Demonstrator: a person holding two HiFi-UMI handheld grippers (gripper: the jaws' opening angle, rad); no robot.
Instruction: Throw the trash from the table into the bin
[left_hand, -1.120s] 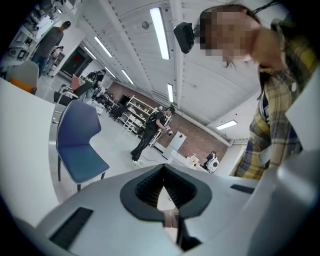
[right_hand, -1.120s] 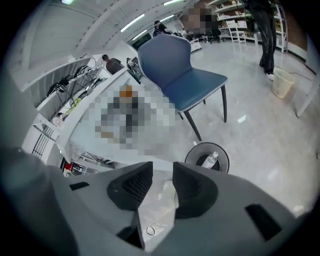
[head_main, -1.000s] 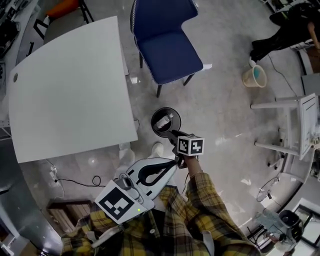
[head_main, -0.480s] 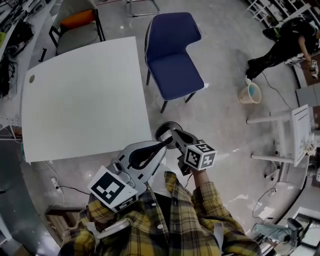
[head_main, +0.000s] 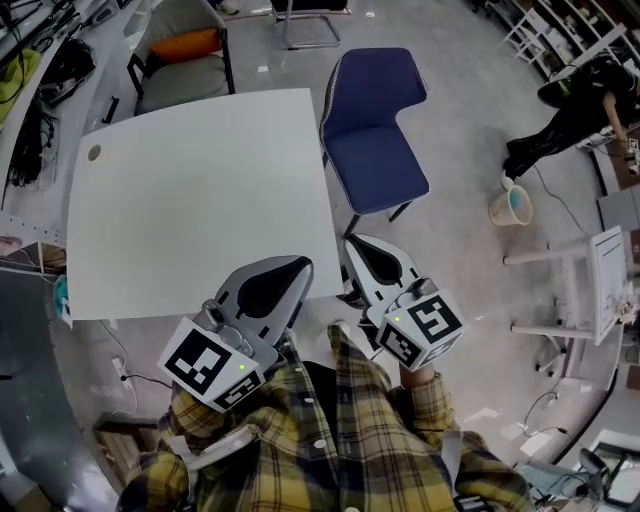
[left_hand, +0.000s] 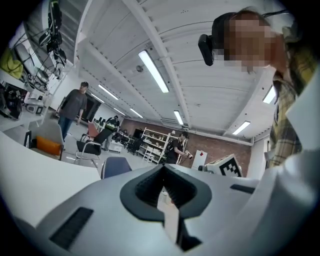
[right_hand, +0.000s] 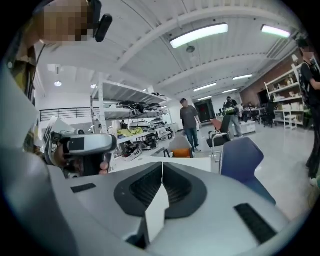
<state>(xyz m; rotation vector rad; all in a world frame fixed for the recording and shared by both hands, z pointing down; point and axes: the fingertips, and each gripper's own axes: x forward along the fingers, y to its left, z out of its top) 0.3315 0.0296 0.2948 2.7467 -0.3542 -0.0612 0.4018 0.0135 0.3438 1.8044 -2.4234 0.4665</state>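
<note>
Light: long ceiling lamps (left_hand: 154, 71) are shining bright and white over the whole room.
Glare: the white table (head_main: 190, 200) is glowing pale, and the floor (head_main: 470, 150) is showing little shiny spots.
Shadows: a soft, faint shadow is lying under the blue chair (head_main: 378, 135).
Edges: both gripper views are bending round, with black corners.
Blur: things close to those cameras are looking soft.

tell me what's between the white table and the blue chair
only a thin sliver of bare floor separates table and chair, seen in the head view
</note>
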